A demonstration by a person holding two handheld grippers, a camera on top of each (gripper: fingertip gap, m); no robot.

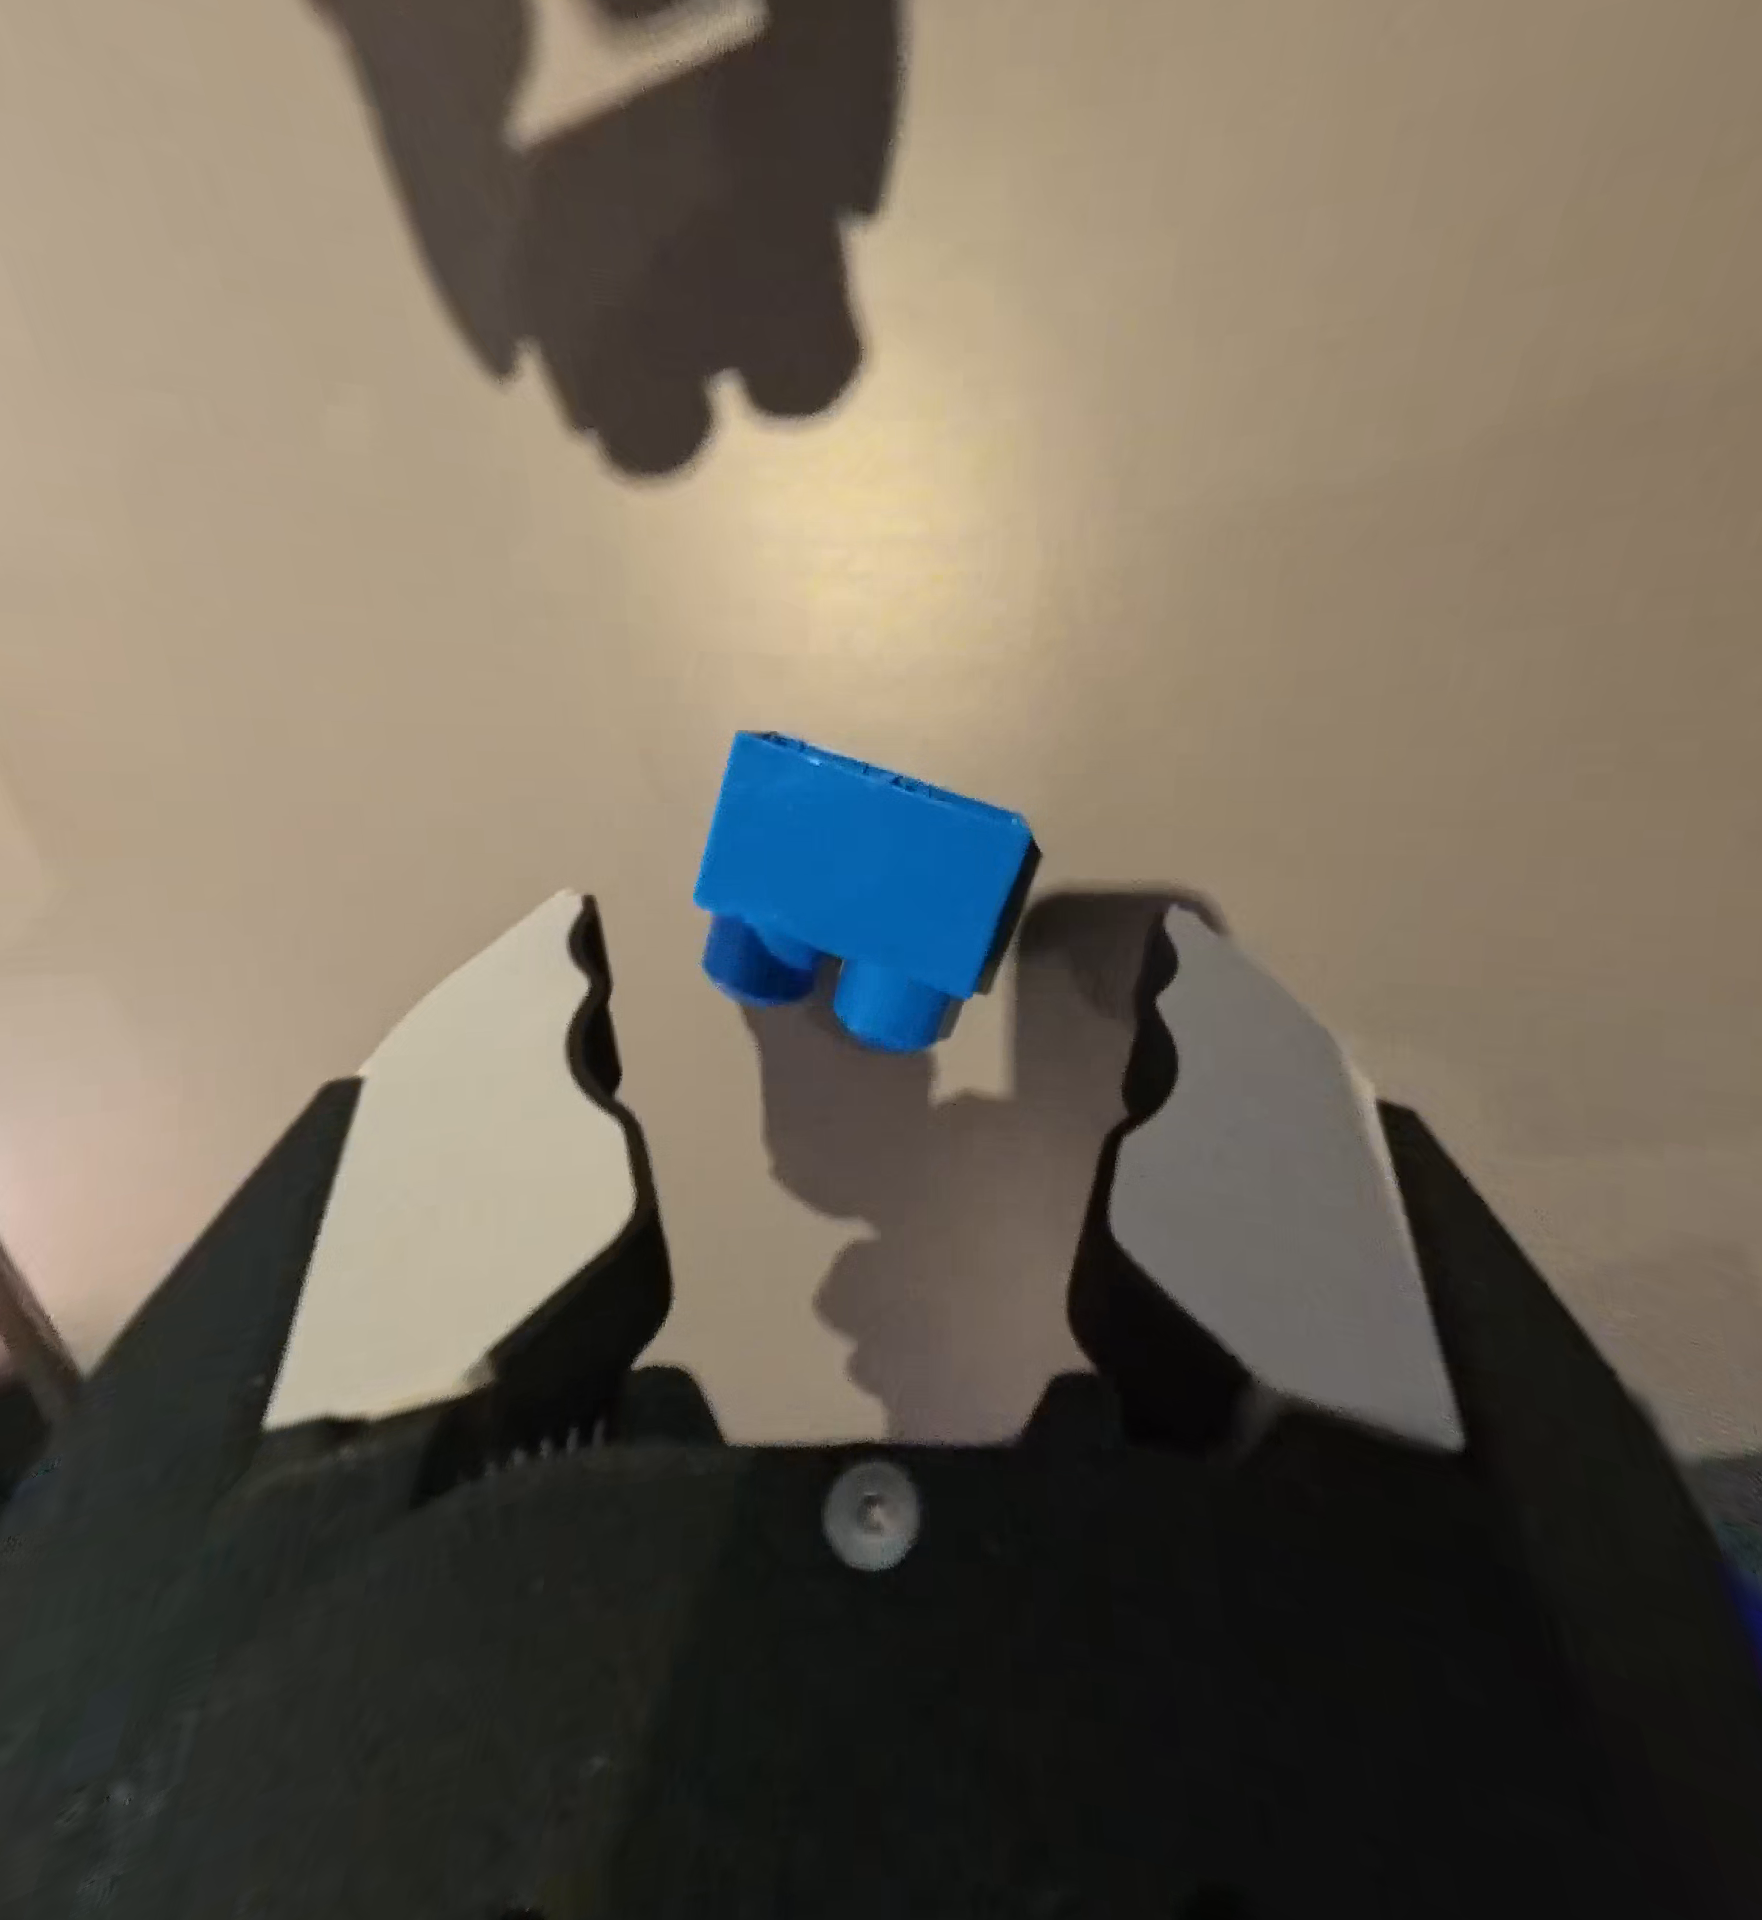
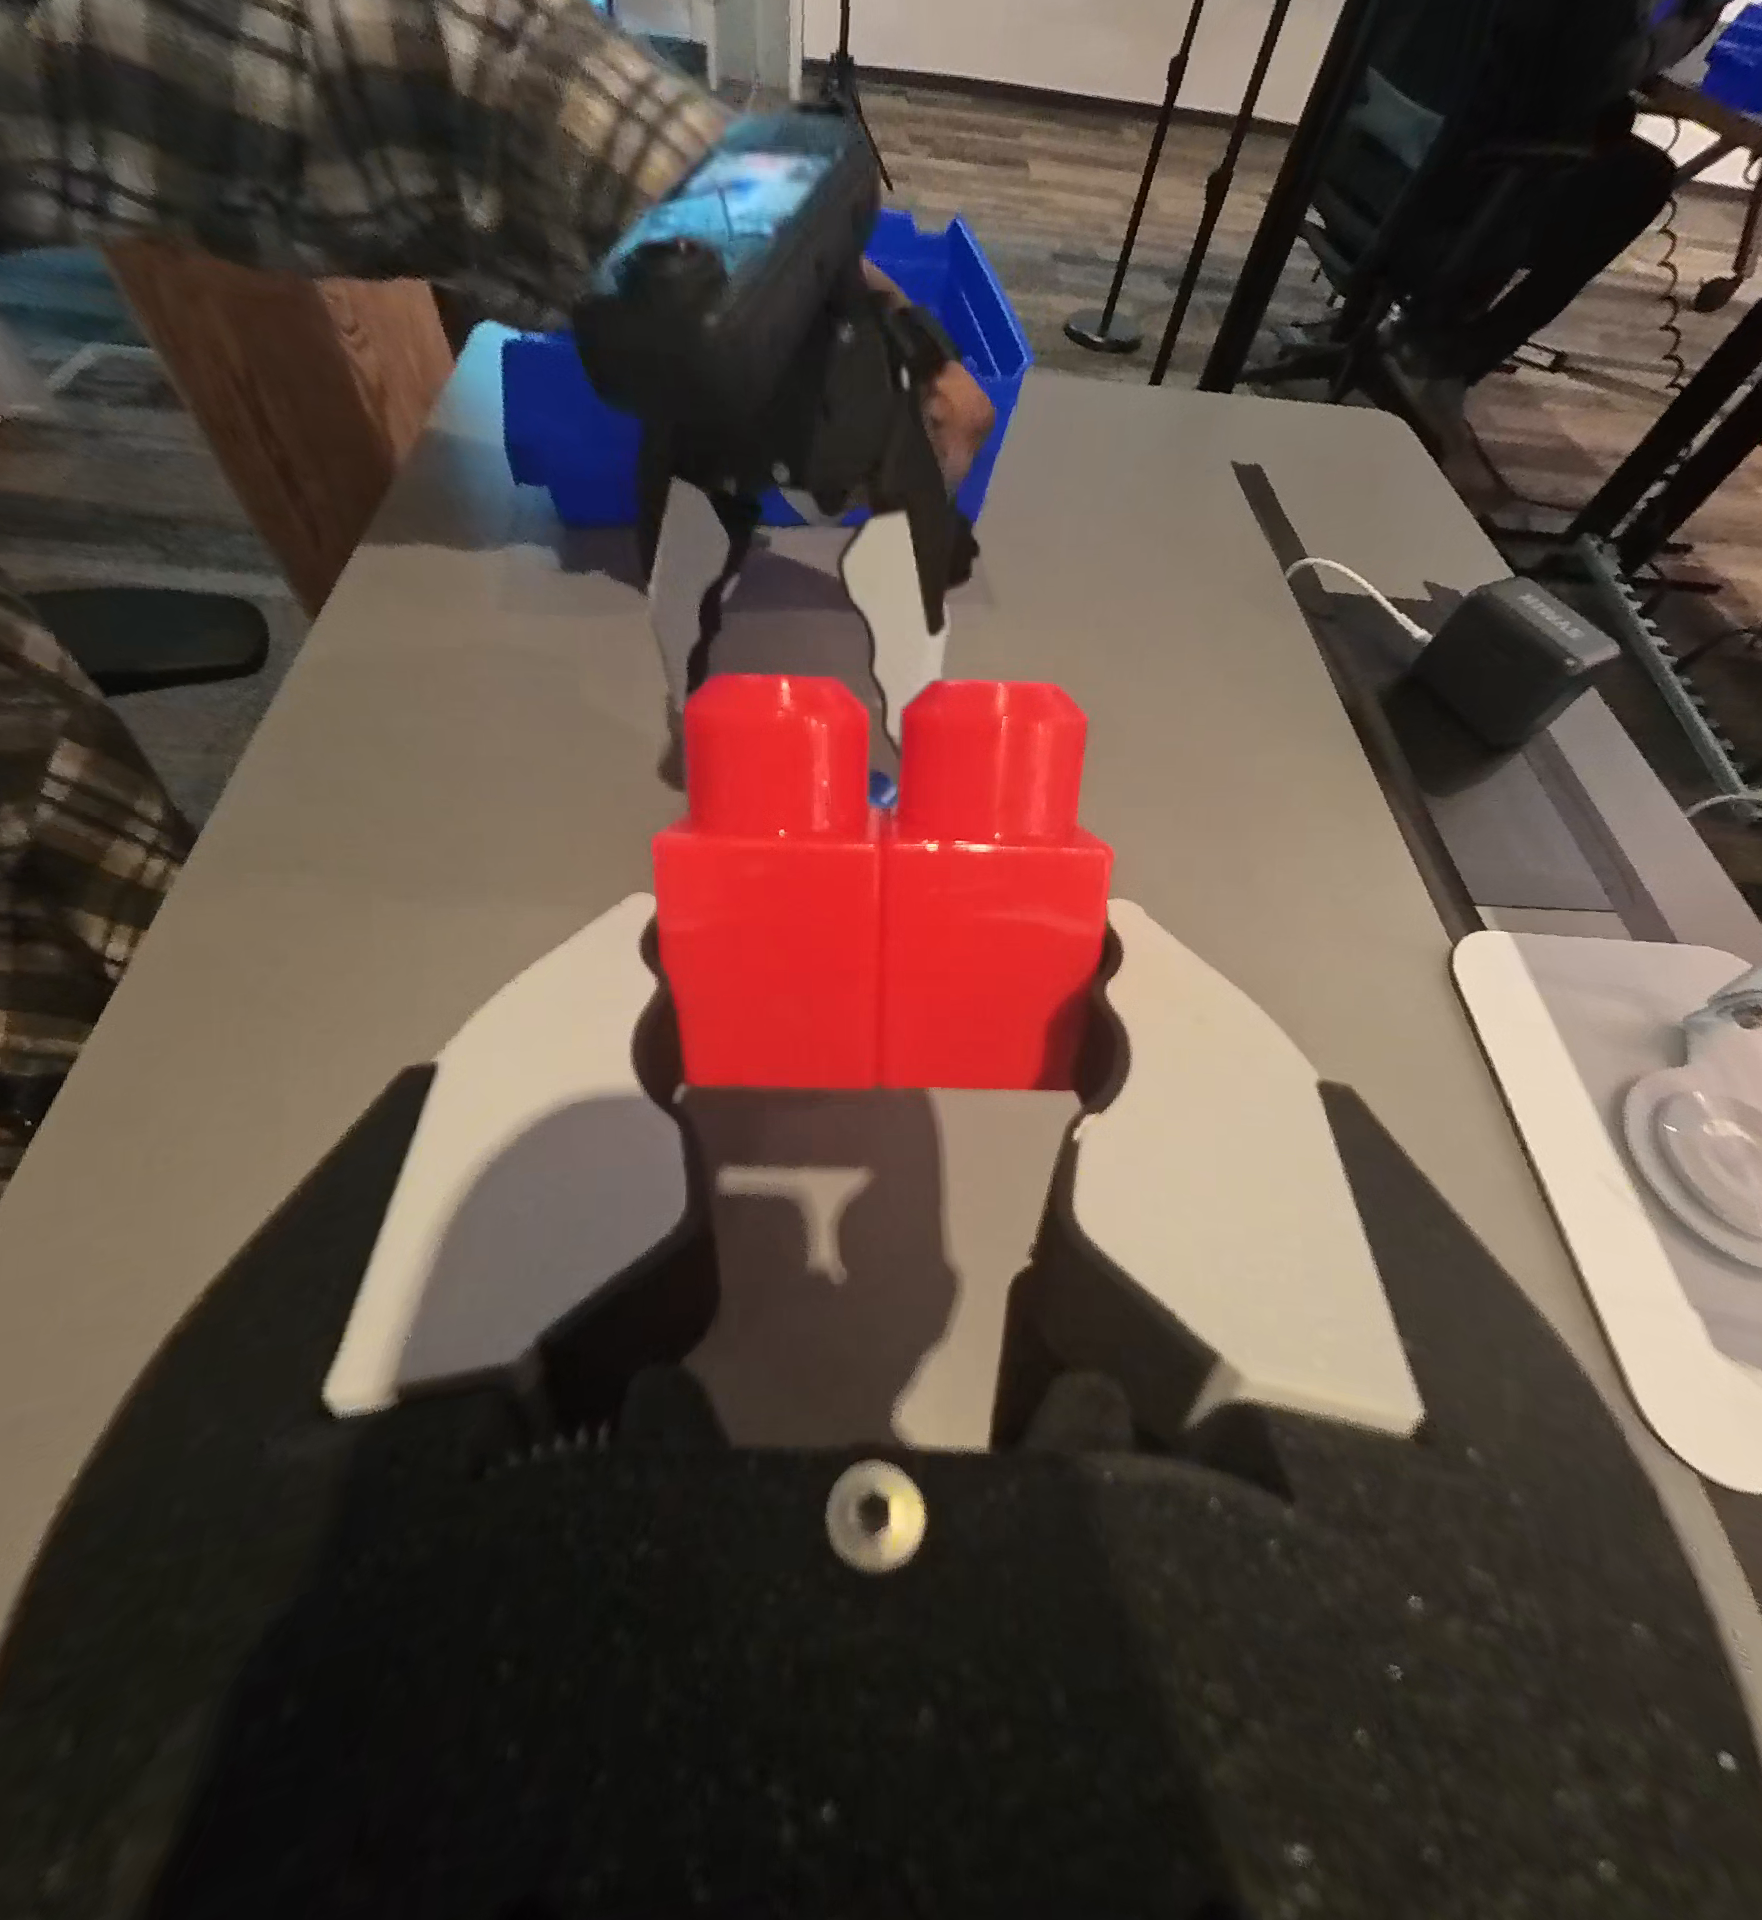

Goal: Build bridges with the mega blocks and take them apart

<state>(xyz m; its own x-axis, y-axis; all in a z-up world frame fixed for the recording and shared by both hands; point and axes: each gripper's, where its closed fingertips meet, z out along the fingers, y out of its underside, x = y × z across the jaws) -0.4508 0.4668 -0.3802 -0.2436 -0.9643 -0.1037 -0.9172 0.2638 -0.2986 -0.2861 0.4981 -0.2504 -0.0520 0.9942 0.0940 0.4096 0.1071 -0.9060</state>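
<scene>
My left hand-held gripper point(image 1: 872, 935) points down at the pale worktop point(image 1: 1376, 520), its jaws spread wide and holding nothing. A blue block point(image 1: 861, 883) with two studs lies on its side on the worktop, just past my fingertips toward twelve o'clock and a little left of centre between them. Its studs point back at me, toward six o'clock, and its hollow underside faces away. Neither finger touches it. A dark, blurred shadow point(image 1: 648, 229) lies on the worktop at eleven o'clock, well apart from the block.

My right hand-held gripper point(image 2: 882, 997) is clamped on a red block point(image 2: 882, 956) that stands upright, one pale finger pressed against each side wall and its two studs up at twelve o'clock. A seam runs down the middle of its front face, so I cannot tell whether it is one block or two side by side.

Beyond the red block, at twelve o'clock in the right wrist view, my left hand-held gripper point(image 2: 794, 665) hangs tips-down over the grey worktop point(image 2: 1168, 623), and a sliver of the blue block point(image 2: 882, 790) peeps between the red studs. My plaid sleeve point(image 2: 285, 135) reaches in from ten o'clock. A blue bin point(image 2: 950, 301) sits behind at the far edge. A small dark box point(image 2: 1500, 655) with a white cable rests at two o'clock, and a white mat point(image 2: 1542, 1143) at three o'clock.
</scene>
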